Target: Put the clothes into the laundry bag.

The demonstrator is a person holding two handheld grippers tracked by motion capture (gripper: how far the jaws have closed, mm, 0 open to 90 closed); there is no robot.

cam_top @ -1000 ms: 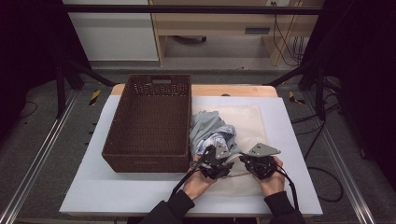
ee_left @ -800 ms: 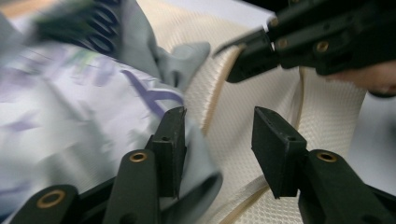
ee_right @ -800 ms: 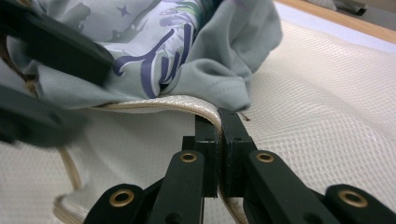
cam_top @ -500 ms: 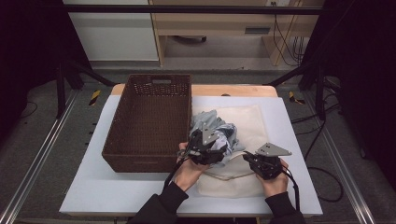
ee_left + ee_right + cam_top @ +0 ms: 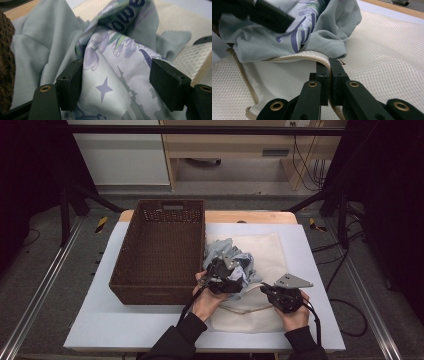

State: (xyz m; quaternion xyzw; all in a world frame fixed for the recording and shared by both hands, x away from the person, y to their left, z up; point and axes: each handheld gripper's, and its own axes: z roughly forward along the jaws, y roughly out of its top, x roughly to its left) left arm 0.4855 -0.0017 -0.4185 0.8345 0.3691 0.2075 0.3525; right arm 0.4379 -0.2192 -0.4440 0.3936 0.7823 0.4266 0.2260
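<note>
A crumpled grey-green garment (image 5: 235, 260) with purple print lies on the mouth of a cream mesh bag (image 5: 272, 247). My left gripper (image 5: 226, 279) sits against the garment's near side. In the left gripper view its jaws (image 5: 116, 82) have just been opening and stand apart, with the printed cloth (image 5: 110, 75) bulging loosely between the pads. My right gripper (image 5: 263, 290) is to the right. In the right gripper view it (image 5: 329, 67) is shut on the bag's corded rim (image 5: 294, 57), lifting it just under the garment (image 5: 329, 37).
A dark brown wicker basket (image 5: 150, 295) stands on the white table top (image 5: 100, 320), just left of the garment, and its wall shows at the left edge (image 5: 5, 62) of the left gripper view. The mesh bag (image 5: 382, 50) spreads flat to the right and front.
My left gripper has moved away from the right gripper, up and left onto the garment, and its jaws have spread. The right gripper has stayed shut on the bag's rim.
</note>
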